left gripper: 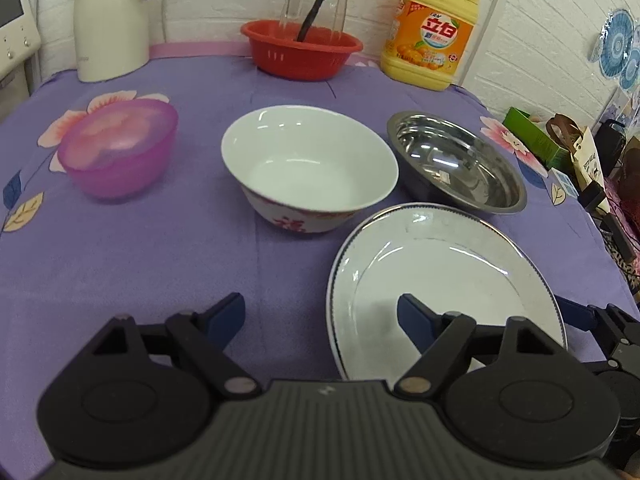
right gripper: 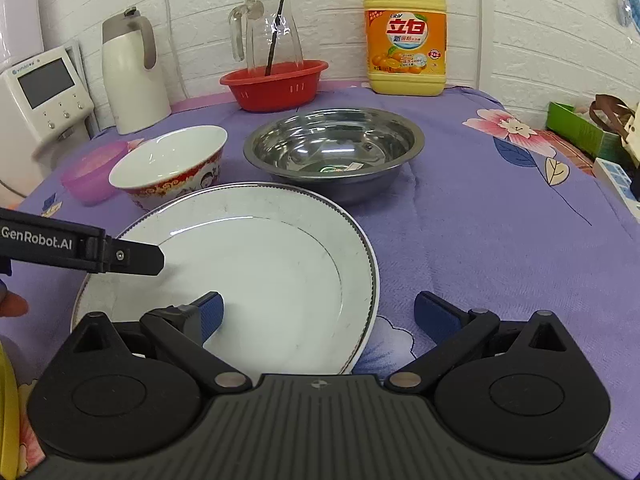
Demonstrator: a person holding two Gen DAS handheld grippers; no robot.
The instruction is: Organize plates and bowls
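Purple cloth — red basin holding pitcher

- "GenRobot.AI" — white letters on the black arm of the left gripper, seen from the right wrist view.
- "立白", with a small "Liby" above it — red characters on the orange label of the yellow detergent bottle; the smaller print is too fine to read.
- A small brand word above the screen of the white appliance — unreadable.

Plate lies nearest; ceramic bowl behind-left, steel bowl behind-right, basket rearmost.
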